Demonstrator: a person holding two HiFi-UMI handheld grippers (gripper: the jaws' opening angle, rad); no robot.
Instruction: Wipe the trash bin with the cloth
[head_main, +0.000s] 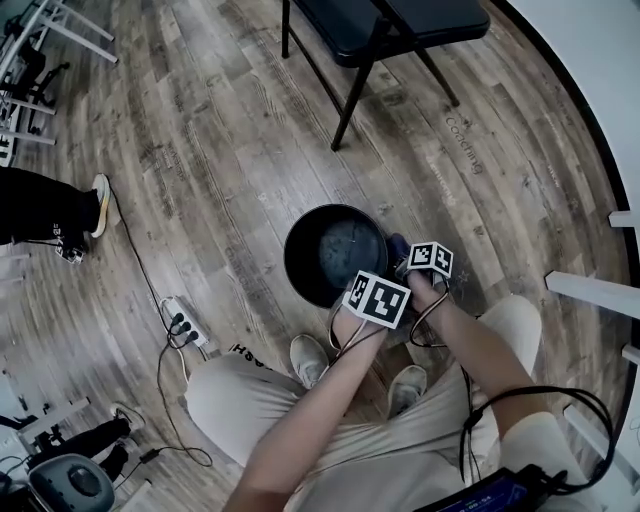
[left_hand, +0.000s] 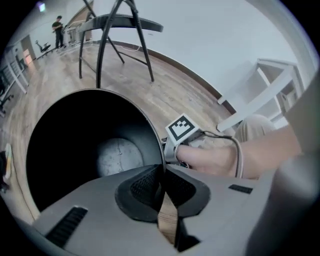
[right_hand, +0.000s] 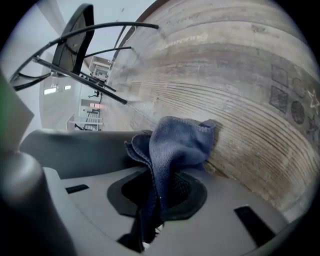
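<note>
Jaws of the left gripper (left_hand: 162, 175) are pinching the round black trash bin (left_hand: 65, 145) at its rim; the right gripper (right_hand: 161, 187) is clamping a crumpled blue cloth (right_hand: 177, 145).

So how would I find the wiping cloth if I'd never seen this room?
Find the round black trash bin on the wooden floor, just ahead of the person's shoes. Beside it is the right gripper, with the cloth pinched in its fingers. It is the only soft, blue, crumpled thing there.
</note>
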